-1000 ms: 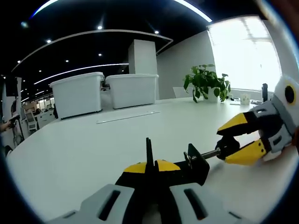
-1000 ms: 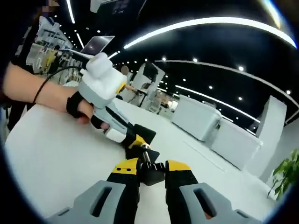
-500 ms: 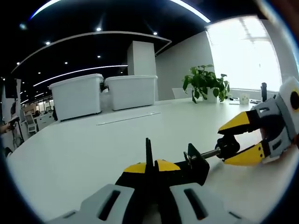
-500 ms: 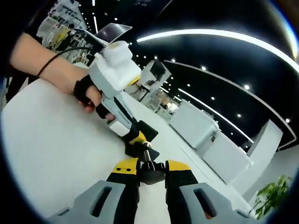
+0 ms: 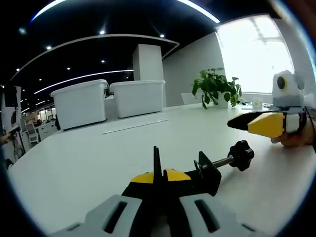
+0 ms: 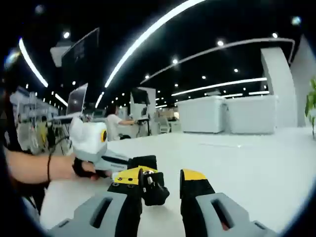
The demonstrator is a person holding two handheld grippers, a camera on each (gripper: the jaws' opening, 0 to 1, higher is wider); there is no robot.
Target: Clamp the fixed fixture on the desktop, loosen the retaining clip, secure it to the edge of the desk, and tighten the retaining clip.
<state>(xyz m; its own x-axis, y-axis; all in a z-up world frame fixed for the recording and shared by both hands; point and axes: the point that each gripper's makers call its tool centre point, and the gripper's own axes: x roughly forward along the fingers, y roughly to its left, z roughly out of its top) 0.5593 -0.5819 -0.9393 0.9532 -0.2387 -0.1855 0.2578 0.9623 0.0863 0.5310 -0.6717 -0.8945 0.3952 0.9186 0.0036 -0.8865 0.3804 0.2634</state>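
On the white bench (image 5: 98,163), pretty much dead centre, the black clamp fixture (image 5: 207,173) is sitting pinched in the left claw (image 5: 159,176). Its yellow-tipped jaws are squeezed right together on the black body of the thing, with a thin black blade of it sticking straight up between them. From the left gripper view the threaded screw runs out to the right and ends in the round black knob (image 5: 241,155), which hangs just above the bench top.

The right claw (image 5: 261,124) is off to the right of that knob, close by but clear of it, jaws looking pressed together with nothing between them, a hand (image 5: 296,139) wrapped round it.

Flip to the right gripper view and the right claw (image 6: 160,177) has its jaws apart, with the knob (image 6: 154,187) sitting in the gap but more against the left jaw; I honestly can't tell if it's touching. So gripped or let go, I can't call it. The left claw (image 6: 129,174) sits just behind it.

Background stuff: two big white bins (image 5: 81,101), a potted plant (image 5: 217,89) near the bright window (image 5: 256,54).
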